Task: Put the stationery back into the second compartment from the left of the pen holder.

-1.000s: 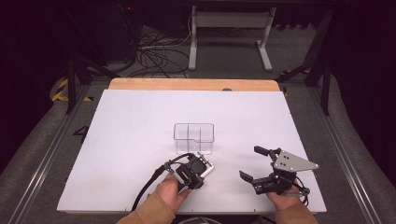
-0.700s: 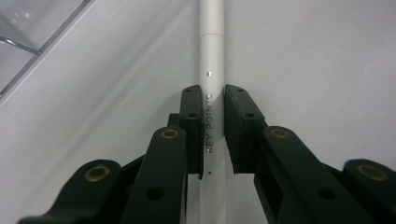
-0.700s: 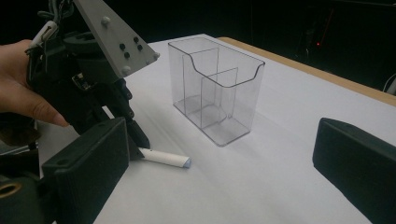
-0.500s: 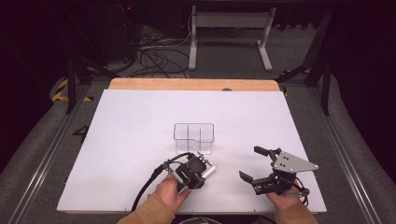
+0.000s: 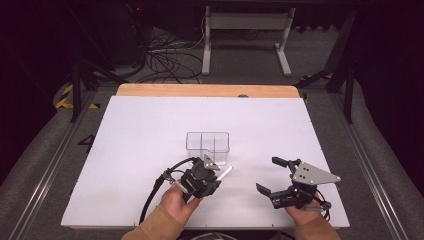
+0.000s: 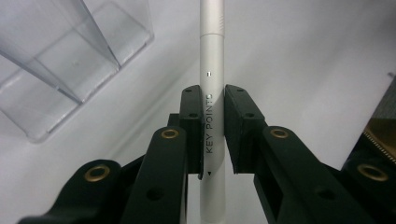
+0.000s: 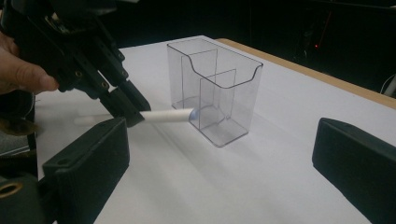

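Note:
My left gripper [image 5: 216,176] is shut on a slim silver-white pen [image 5: 225,173] printed "KEY POINT". In the left gripper view both pads [image 6: 192,116] press on the pen's barrel [image 6: 212,46], which runs straight out ahead. A clear plastic box [image 5: 207,147] with several compartments stands upright mid-table, just beyond the pen's tip. The right gripper view has the left gripper [image 7: 133,114] holding the pen [image 7: 168,115] level above the table, its tip close to the box [image 7: 215,88] wall. My right gripper [image 5: 267,174] rests open and empty near the front right.
A white sheet [image 5: 150,130] covers the table, with a wooden edge [image 5: 200,90] at the far side. Cables and a metal stand [image 5: 245,30] lie on the dark floor beyond. A black cable [image 5: 160,182] trails from the left gripper.
The left hand has risen a little and shifted toward the box, carrying the pen up off the sheet. The right gripper has stayed in place.

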`<state>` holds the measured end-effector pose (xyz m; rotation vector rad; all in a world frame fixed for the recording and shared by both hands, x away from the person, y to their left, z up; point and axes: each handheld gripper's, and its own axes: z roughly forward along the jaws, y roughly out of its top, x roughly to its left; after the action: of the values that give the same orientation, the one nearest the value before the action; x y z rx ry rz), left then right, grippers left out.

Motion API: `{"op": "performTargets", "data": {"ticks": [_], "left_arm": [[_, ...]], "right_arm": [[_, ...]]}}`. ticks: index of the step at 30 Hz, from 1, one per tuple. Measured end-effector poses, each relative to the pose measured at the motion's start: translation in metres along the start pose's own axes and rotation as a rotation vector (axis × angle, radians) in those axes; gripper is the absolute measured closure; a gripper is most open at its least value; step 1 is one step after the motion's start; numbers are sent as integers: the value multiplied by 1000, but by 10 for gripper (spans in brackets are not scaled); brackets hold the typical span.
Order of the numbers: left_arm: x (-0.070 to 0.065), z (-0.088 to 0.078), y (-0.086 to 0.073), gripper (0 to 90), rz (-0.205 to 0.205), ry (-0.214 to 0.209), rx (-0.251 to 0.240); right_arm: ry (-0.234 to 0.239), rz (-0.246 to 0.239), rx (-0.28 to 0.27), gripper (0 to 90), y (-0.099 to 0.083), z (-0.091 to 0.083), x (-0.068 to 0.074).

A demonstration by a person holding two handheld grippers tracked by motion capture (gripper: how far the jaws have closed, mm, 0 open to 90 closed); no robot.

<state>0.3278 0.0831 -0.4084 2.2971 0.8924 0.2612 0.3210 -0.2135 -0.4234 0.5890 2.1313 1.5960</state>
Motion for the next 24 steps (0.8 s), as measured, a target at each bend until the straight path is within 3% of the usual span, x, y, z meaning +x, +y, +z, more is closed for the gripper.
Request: {"op": "performTargets", "data": {"ticks": [10,13,19,24], "left_arm": [[4,-21,1,787,-8,-18,-177],[7,-30,1,787,7,2,-236],[12,-41,3,787,-4,-27,-324],[14,-50,7,787,22,-12,-400]], "right_arm": [[2,3,3,43,0,1,0],[3,3,3,43,0,1,1],[5,3,4,43,-1,1,1],[8,-2,8,43,-1,2,1]]}}
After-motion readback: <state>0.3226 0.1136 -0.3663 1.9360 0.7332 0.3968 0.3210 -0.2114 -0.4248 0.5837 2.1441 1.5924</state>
